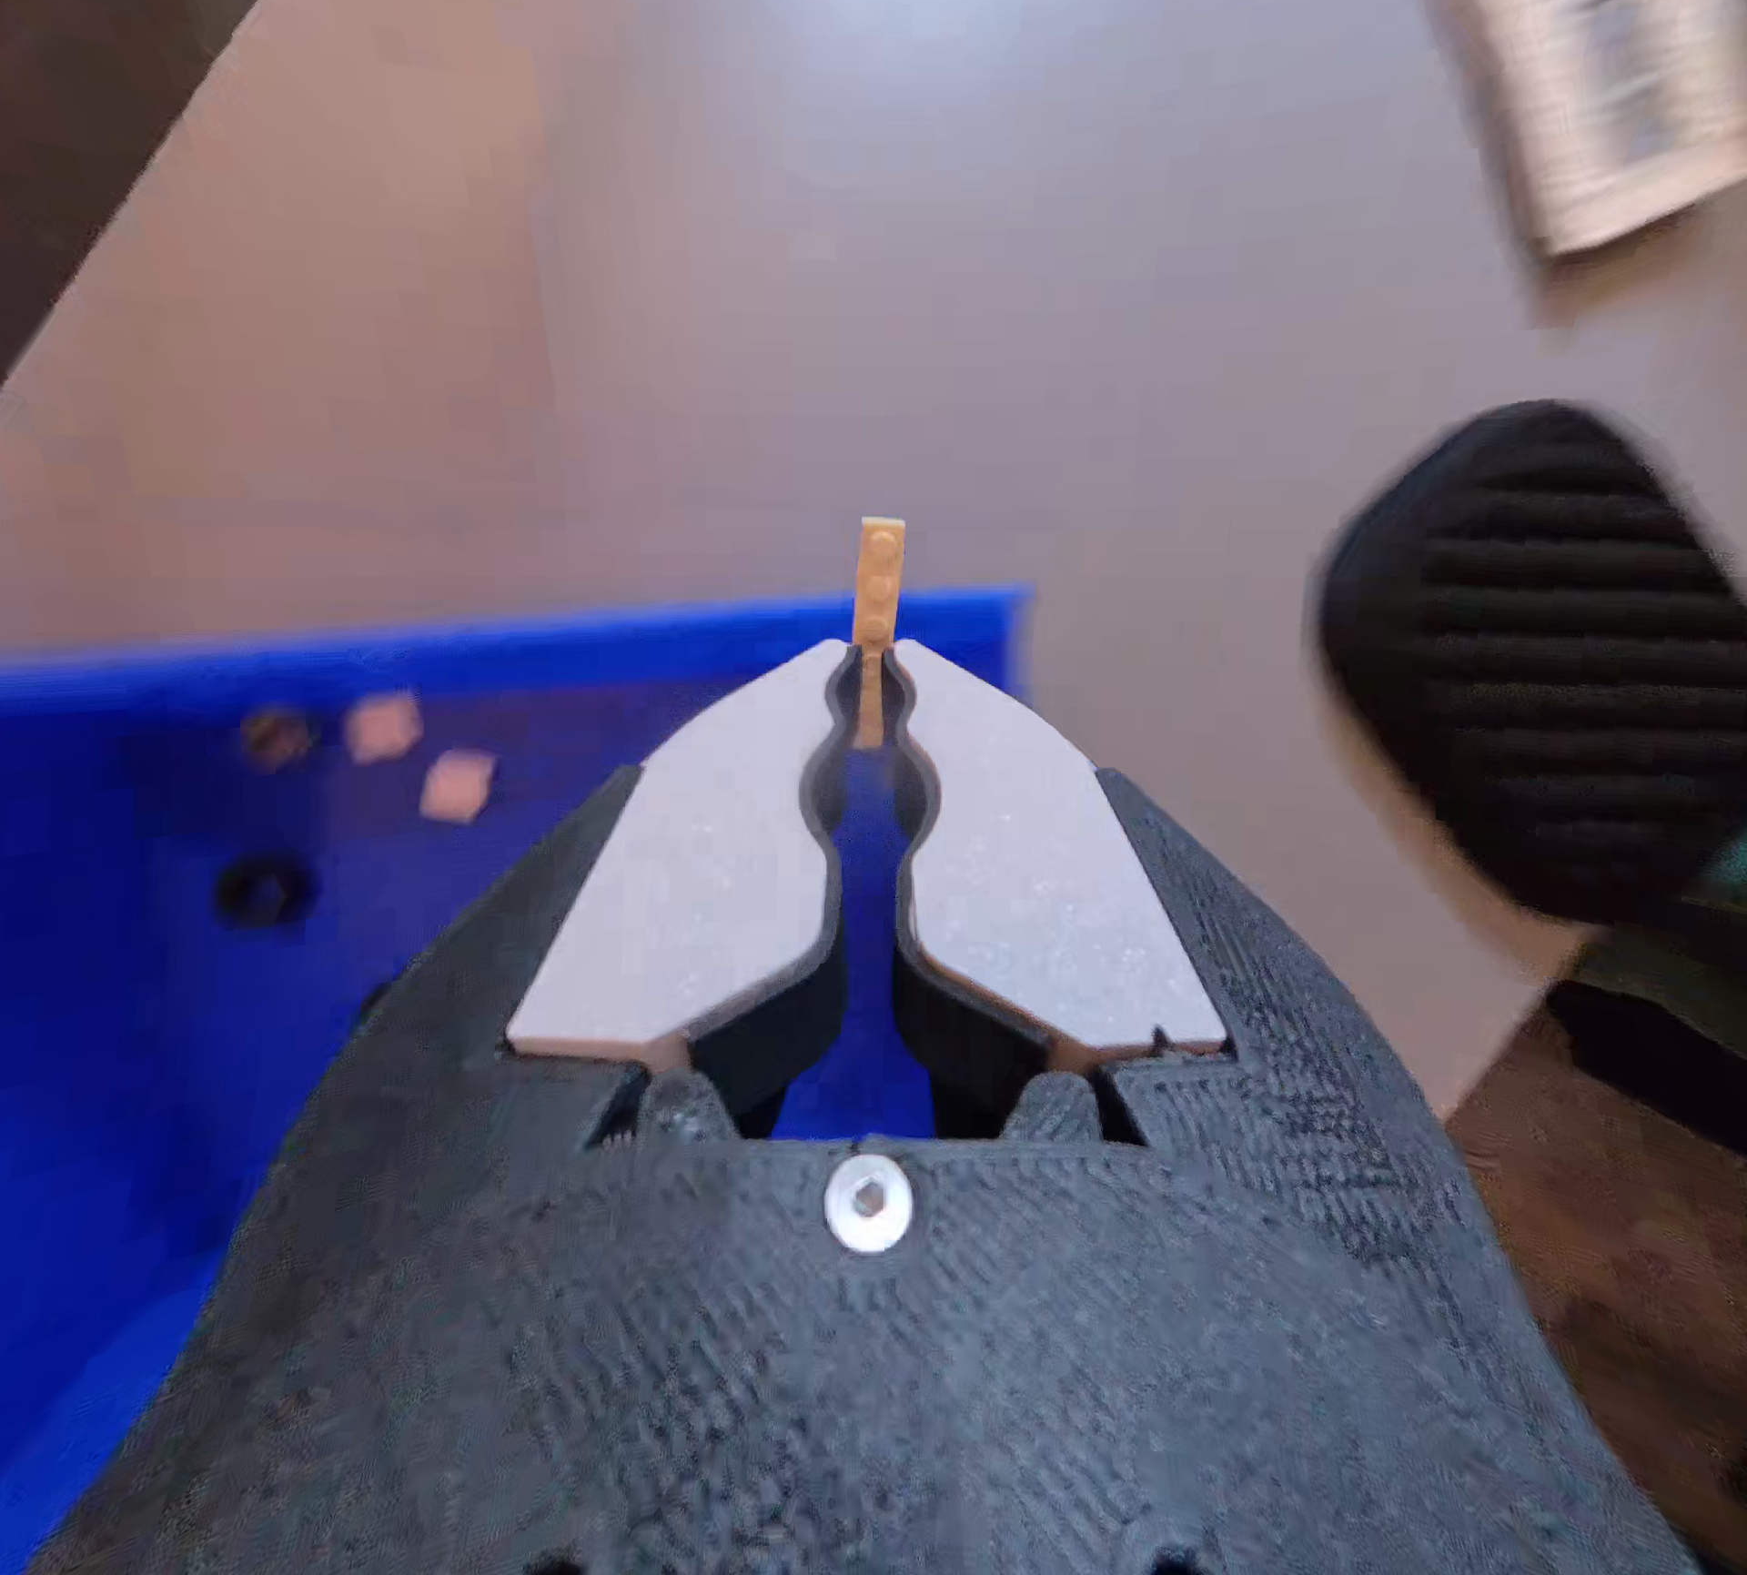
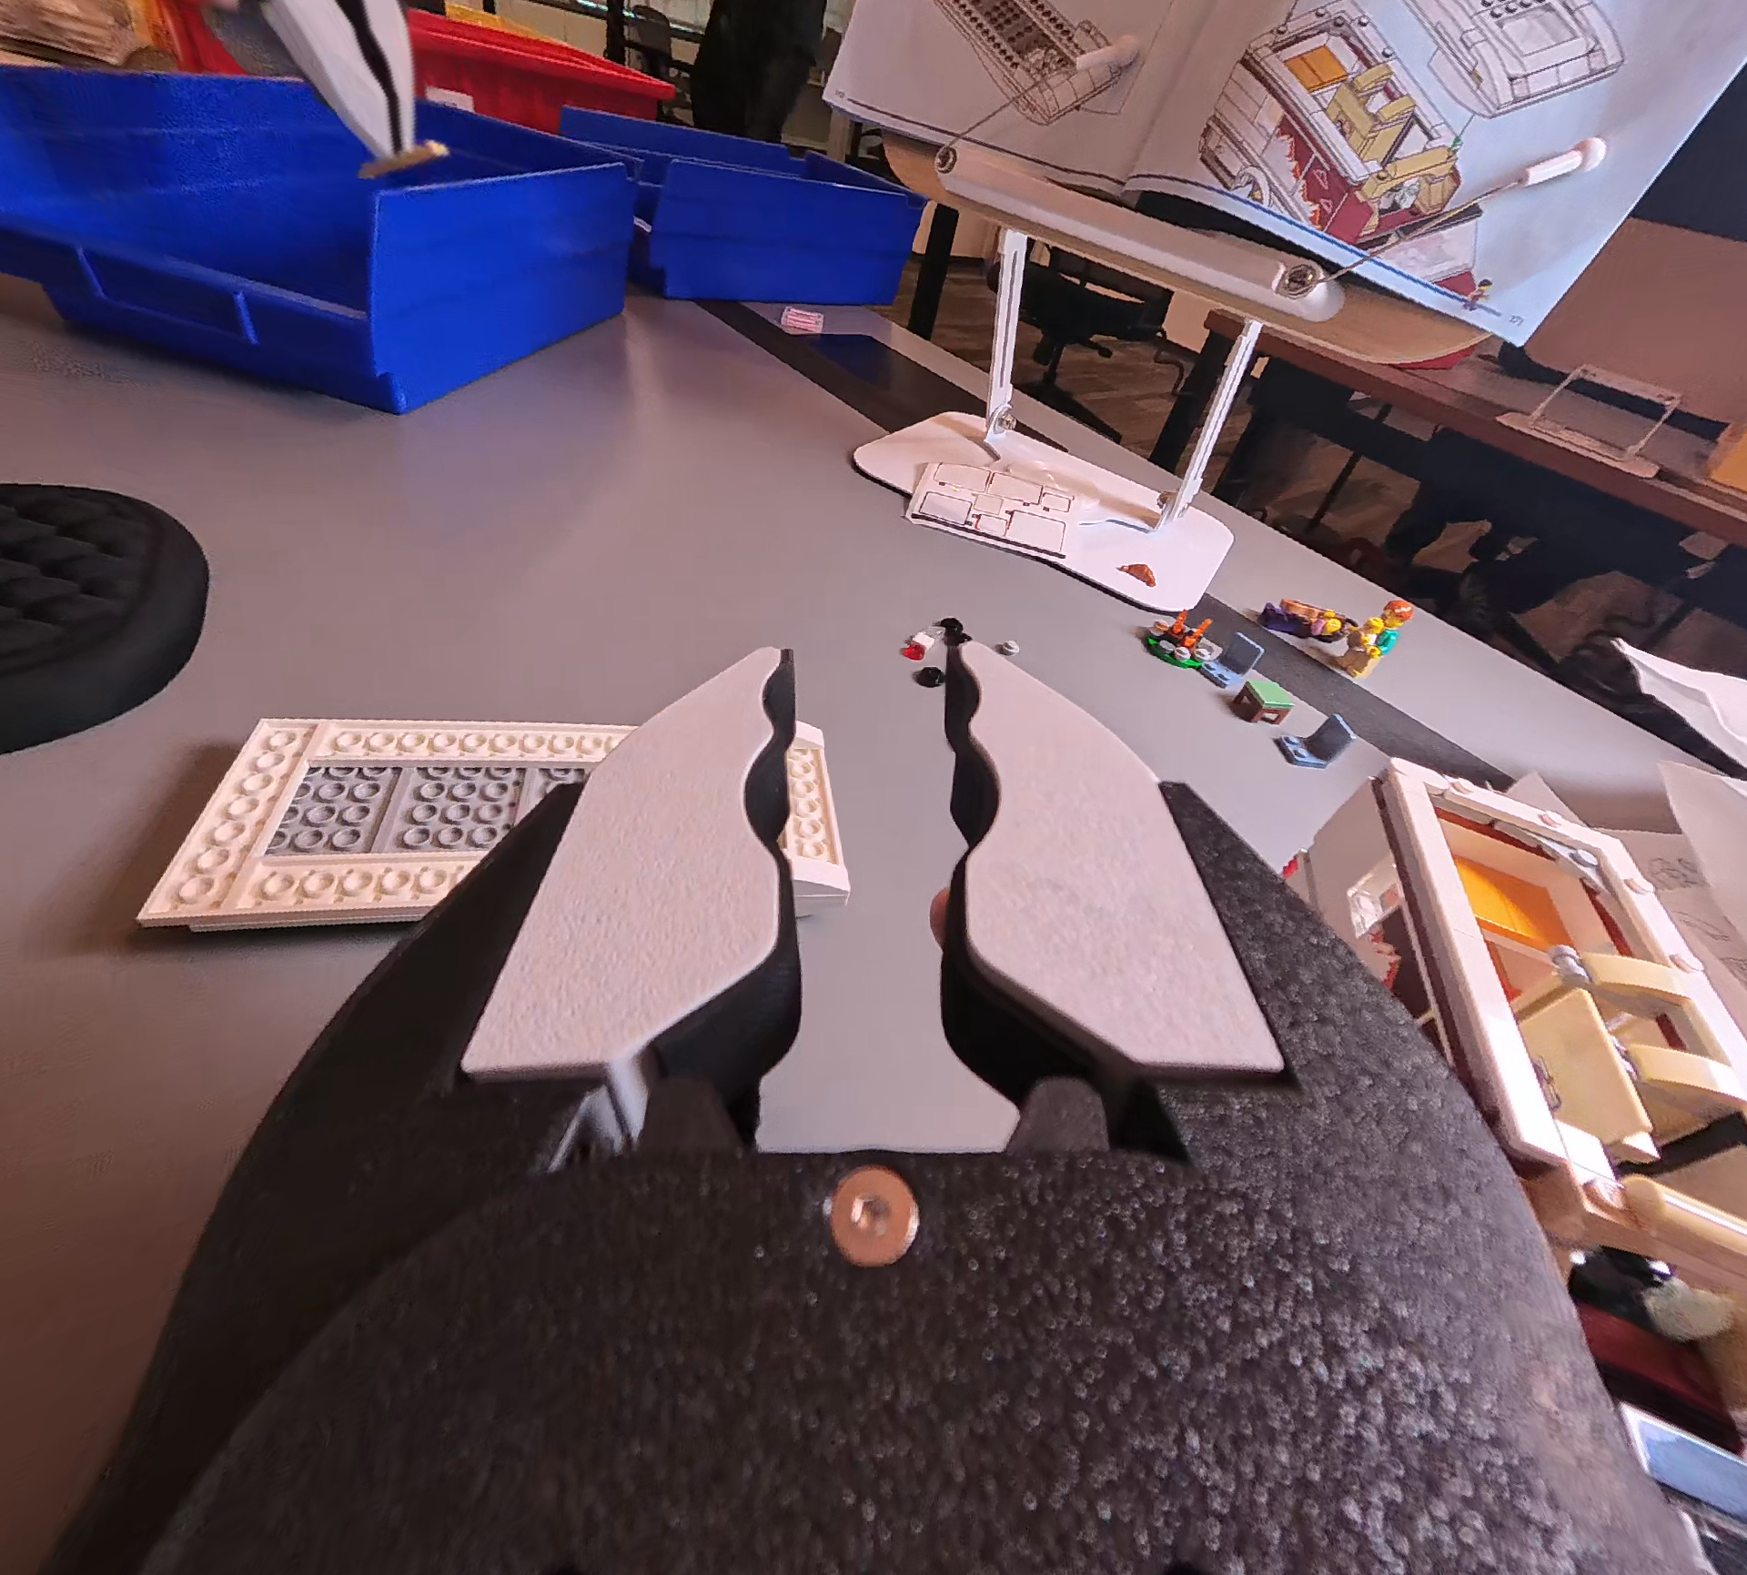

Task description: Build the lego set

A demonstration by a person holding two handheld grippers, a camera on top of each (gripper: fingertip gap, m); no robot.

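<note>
left gripper pinches a tan studded strip above the blue bin | right gripper spread wide, bare, beside the white-and-grey plate nearer than the bin

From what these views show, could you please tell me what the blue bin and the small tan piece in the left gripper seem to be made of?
Blue bin: apparently moulded plastic, uniform saturated colour with a slight sheen and ribbed walls.
Tan piece: likely hard plastic, a thin studded plate with a smooth matte face, clamped in the left gripper.
</note>
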